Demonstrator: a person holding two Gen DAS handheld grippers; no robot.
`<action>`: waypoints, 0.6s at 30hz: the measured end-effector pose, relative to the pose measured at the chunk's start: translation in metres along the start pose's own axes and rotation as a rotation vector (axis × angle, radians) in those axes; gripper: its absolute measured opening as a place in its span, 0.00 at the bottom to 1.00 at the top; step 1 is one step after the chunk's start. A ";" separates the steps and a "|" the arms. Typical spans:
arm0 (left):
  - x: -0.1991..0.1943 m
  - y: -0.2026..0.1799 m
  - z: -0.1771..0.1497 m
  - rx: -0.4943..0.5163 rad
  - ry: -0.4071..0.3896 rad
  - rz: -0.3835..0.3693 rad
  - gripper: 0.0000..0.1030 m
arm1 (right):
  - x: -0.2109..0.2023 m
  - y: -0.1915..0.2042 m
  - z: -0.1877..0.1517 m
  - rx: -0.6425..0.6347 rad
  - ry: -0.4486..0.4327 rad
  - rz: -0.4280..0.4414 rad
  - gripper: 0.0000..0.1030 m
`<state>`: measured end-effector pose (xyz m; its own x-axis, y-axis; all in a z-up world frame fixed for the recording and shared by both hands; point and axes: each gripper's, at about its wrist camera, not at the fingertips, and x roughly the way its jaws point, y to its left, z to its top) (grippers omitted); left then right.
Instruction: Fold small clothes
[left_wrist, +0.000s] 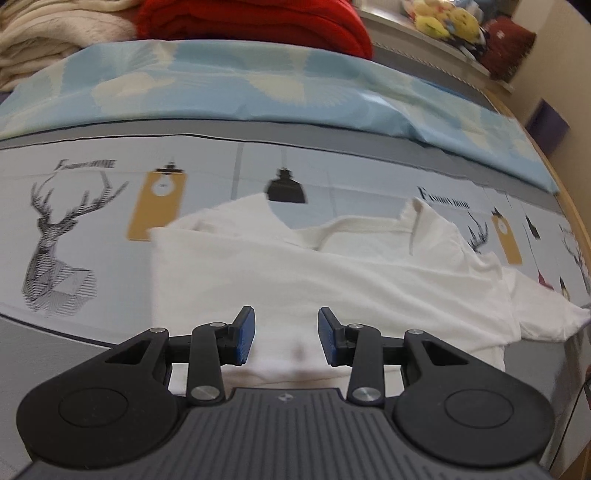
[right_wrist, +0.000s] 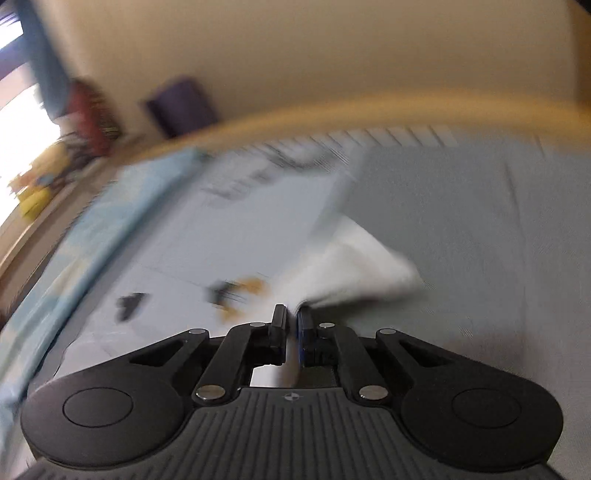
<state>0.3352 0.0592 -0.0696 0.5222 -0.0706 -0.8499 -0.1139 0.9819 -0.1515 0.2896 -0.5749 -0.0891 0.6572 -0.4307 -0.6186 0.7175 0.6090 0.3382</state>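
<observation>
Left gripper (left_wrist: 286, 334) has its blue-padded fingers (left_wrist: 246, 336) spread apart with nothing between them, hovering low over the near part of a white shirt (left_wrist: 314, 273). The shirt lies spread on a bed sheet (left_wrist: 92, 229) directly ahead of the left gripper, collar at the far side, with one side folded over so its left edge runs straight; a sleeve trails off to the gripper's right. The sheet is grey-blue with printed deer heads, lamps and yellow tags. Beyond the shirt, further ahead, a light blue patterned pillowcase (left_wrist: 258, 85) runs across the bed; past that a red blanket (left_wrist: 255, 22) and a cream blanket (left_wrist: 55, 33) to the far left. Plush toys (left_wrist: 447, 18) sit on a ledge at far right. Right wrist view is heavily motion-blurred. Right gripper (right_wrist: 291, 323) has its fingers drawn together, clamped on a fold of white cloth: the shirt (right_wrist: 354, 266) fans out ahead and slightly right of the fingertips, lifted off the sheet (right_wrist: 461, 221). A wooden bed edge (right_wrist: 332, 107) curves across ahead of it, wall behind. To the right gripper's left, the blue pillowcase (right_wrist: 122, 206) shows as a blurred strip.
</observation>
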 end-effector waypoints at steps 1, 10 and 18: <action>-0.003 0.006 0.001 -0.012 -0.003 0.002 0.40 | -0.013 0.024 -0.002 -0.073 -0.034 0.034 0.05; -0.030 0.077 0.004 -0.144 -0.032 0.010 0.40 | -0.141 0.222 -0.135 -0.585 0.042 0.643 0.05; -0.034 0.122 0.001 -0.237 -0.007 -0.014 0.40 | -0.222 0.285 -0.302 -0.896 0.574 0.951 0.11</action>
<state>0.3046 0.1812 -0.0584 0.5309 -0.0819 -0.8434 -0.3011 0.9121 -0.2781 0.2784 -0.1044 -0.0693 0.4589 0.5668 -0.6842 -0.4641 0.8096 0.3594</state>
